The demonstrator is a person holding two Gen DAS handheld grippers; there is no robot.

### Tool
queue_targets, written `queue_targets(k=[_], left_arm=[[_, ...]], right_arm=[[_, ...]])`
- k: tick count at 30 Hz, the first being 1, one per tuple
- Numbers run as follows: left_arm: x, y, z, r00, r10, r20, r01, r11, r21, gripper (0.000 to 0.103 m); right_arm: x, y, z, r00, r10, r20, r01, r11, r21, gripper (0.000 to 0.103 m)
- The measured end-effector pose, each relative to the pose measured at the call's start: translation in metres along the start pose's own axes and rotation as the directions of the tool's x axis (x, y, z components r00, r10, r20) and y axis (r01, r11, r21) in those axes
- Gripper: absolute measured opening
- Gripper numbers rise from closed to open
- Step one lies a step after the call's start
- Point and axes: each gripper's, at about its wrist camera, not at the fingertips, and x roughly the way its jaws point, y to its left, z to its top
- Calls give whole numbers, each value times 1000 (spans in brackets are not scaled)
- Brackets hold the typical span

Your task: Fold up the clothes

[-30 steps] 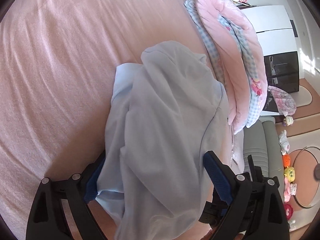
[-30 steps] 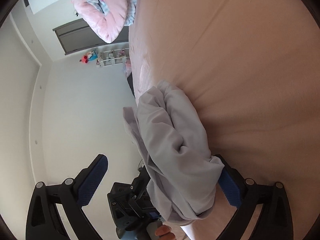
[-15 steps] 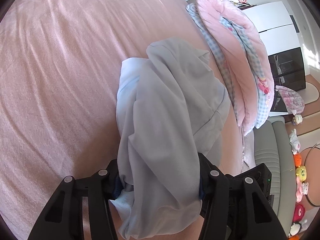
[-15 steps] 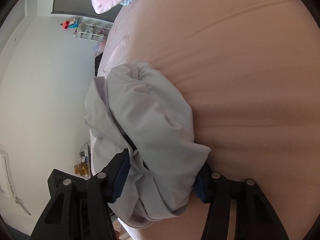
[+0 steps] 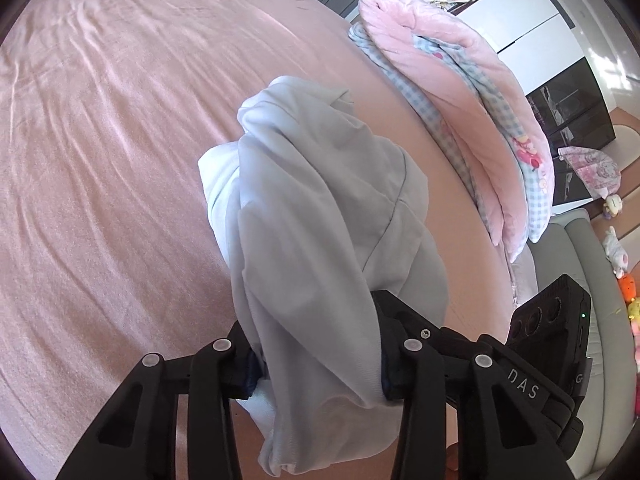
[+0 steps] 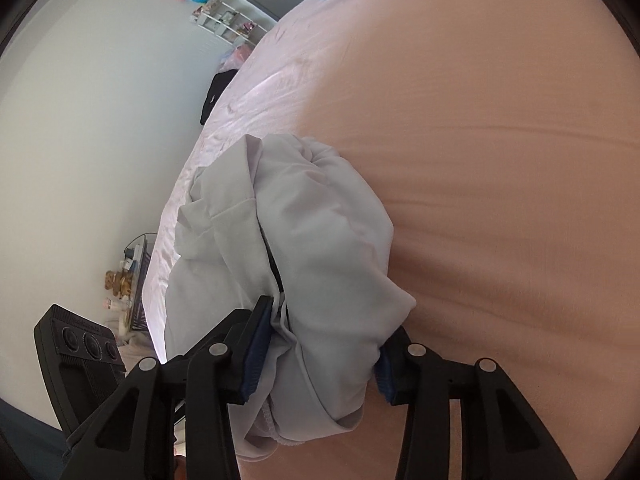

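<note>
Low in the left wrist view, the left claw (image 5: 318,364), jaws just closing, pinches a bunched pale grey-blue cotton garment (image 5: 320,216) lying mid-frame on the pink bed (image 5: 100,160). Right wrist view, bottom centre: the right claw (image 6: 316,354), also just closing, clamps the same garment (image 6: 316,240). It looks light, limp and soft; a hem edge would likely give cleaner hold.

The bundle of clothes (image 5: 320,216) lies on the bed (image 5: 100,140); the folded blanket (image 5: 472,120) lies to its right on the bed; a sofa (image 5: 568,264) stands beside the bed.

Legible text: "DAS" in pale letters on black gripper body (image 5: 524,390), at 4 o'clock, left wrist view. Nothing else readable.
</note>
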Motion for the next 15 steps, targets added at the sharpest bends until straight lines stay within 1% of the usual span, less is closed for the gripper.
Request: queue_targets(k=[2,5,7,9,12,15], left_arm=[[-12,-4,0,999,-6,48,6,1000,4,36],[-30,-15,5,994,10,109,-13,999,31,36],[-43,-17,8,988,21,153,-28,999,44,36],[-56,-15,11,980,33,196,-41,998,37,36],[-72,-2,17,967,55,249,-53,998,-14,36],[-87,12,23,953,81,292,-61,995,-77,36]], right_arm=[[-5,9,2,1000,15,14,-15,999,-34,44],[-11,25,4,999,40,19,-39,997,-69,44],[-12,40,6,998,57,13,-56,994,-98,44],[-8,57,10,997,74,6,-72,988,-134,44],[-3,82,8,996,87,-28,-91,973,-211,44],[17,113,17,994,79,-82,-98,956,-276,44]])
